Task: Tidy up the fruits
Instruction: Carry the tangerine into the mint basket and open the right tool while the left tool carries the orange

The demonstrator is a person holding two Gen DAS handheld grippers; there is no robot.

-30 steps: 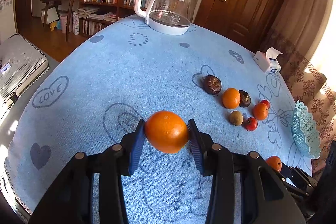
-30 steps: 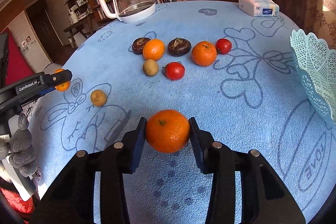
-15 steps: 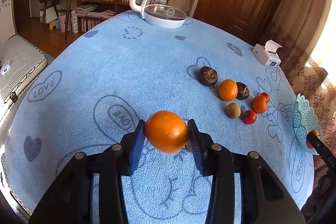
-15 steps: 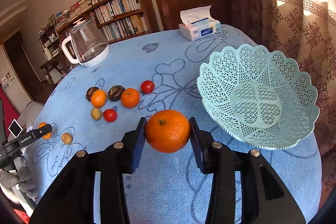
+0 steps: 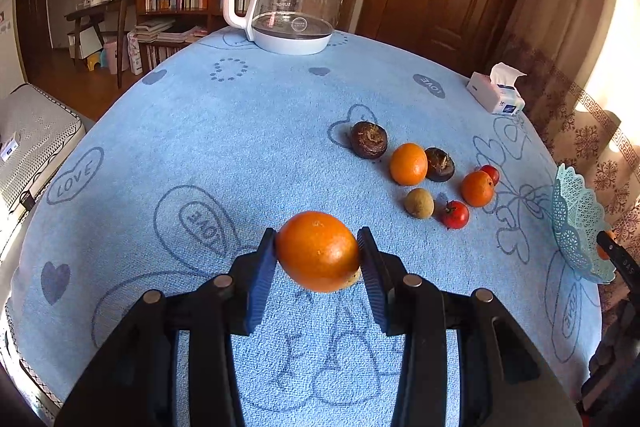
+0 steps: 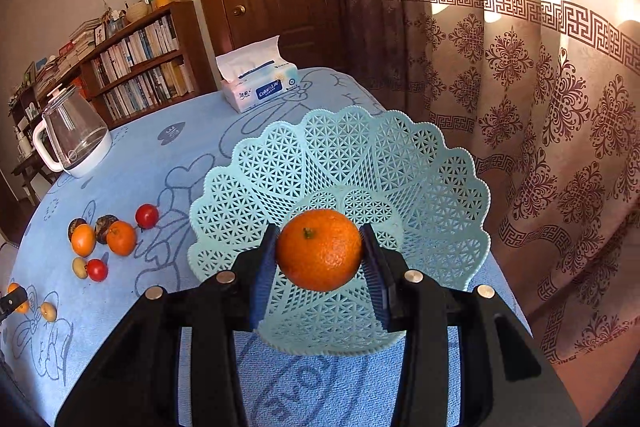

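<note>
Ahead-left of left gripper (image 5: 318,259): open cloth (image 5: 200,147), nothing until the kettle (image 5: 294,3) far ahead. Ahead-right: fruit cluster (image 5: 424,171) blocks; tissue box (image 5: 496,95) beyond. Right gripper (image 6: 320,257): basket (image 6: 460,195) directly ahead and under, bowl unobstructed. Curtain (image 6: 560,107) close on its right.

Bench (image 6: 168,155): fruit cluster (image 6: 108,239) left of basket (image 6: 420,187). Tissue box (image 6: 260,87) behind basket, near far edge. Kettle (image 6: 74,135) far left, behind cluster. Bookshelf (image 6: 140,67) beyond bench.
</note>
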